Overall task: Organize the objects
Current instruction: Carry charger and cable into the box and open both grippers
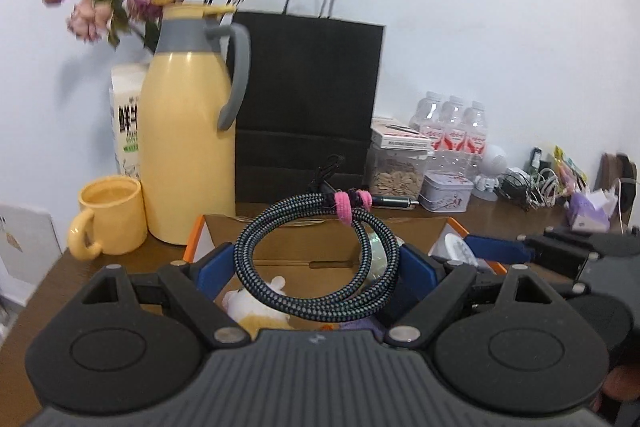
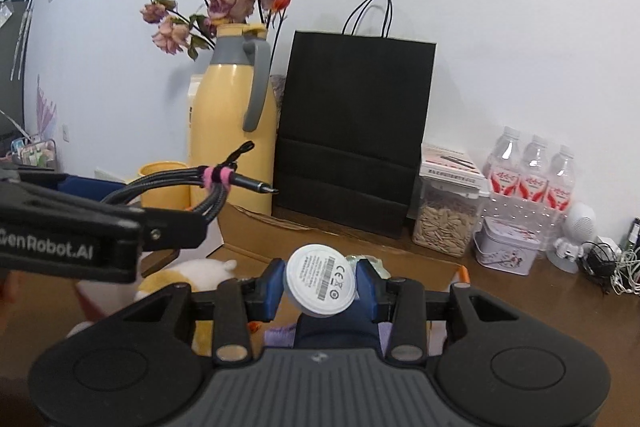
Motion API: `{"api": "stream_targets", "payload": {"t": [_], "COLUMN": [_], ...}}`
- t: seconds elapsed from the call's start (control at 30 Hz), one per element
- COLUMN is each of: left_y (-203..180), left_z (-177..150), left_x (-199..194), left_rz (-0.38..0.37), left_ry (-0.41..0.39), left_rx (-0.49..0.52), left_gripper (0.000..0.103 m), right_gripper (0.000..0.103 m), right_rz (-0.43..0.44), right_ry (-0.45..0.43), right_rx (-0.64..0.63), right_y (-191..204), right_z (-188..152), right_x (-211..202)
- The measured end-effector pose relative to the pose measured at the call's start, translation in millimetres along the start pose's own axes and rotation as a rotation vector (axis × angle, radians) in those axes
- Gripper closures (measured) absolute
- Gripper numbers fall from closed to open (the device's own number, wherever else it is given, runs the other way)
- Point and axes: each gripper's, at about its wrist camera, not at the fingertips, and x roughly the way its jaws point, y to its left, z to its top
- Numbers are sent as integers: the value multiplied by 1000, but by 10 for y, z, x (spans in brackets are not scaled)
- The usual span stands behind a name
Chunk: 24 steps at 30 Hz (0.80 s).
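Now your left gripper (image 1: 316, 267) pinches a coiled braided cable (image 1: 316, 255) bound with a pink tie (image 1: 344, 207), its blue pads set wide on either side of the coil. Your right gripper (image 2: 320, 287) clamps a round white disc (image 2: 320, 281) between its pads. Both hang above an open cardboard box (image 1: 320, 255) on the brown table (image 1: 100, 267), which holds a plush toy (image 1: 256, 303). Behind the box stand a yellow jug (image 1: 188, 139) and a black paper bag (image 1: 308, 99).

On the table (image 1: 500, 217), the mug (image 1: 110, 217) stands left of the thermos (image 1: 186, 147), the paper bag (image 1: 308, 103) right of it; the open box (image 1: 320, 243) lies in front, a plush toy (image 1: 256, 303) inside.
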Motion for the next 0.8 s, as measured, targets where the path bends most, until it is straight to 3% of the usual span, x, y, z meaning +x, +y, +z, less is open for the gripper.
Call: {"api": "stream_targets", "payload": {"t": [0.3, 0.47, 0.53, 0.57, 0.6, 0.67, 0.8], "left_y": [186, 176, 175, 186, 191, 216, 251], "left_z": [41, -22, -35, -36, -35, -27, -1], "left_x": [438, 523, 521, 514, 504, 494, 484], "left_rz": [37, 49, 49, 48, 47, 54, 62], "left_ry": [86, 119, 114, 108, 99, 93, 88], "left_rx": [16, 41, 37, 29, 22, 5, -23], "left_gripper": [15, 15, 8, 0, 0, 0, 0], "right_gripper": [65, 65, 52, 30, 8, 2, 1], "right_rz": [6, 2, -5, -13, -24, -47, -48], "right_ry": [80, 103, 109, 117, 118, 113, 113], "right_rx": [41, 53, 62, 66, 68, 71, 83], "right_y": [-74, -132, -155, -165, -176, -196, -225], "right_z": [-129, -195, -210, -215, -226, -236, -230], "right_x": [428, 460, 466, 473, 472, 467, 449]}}
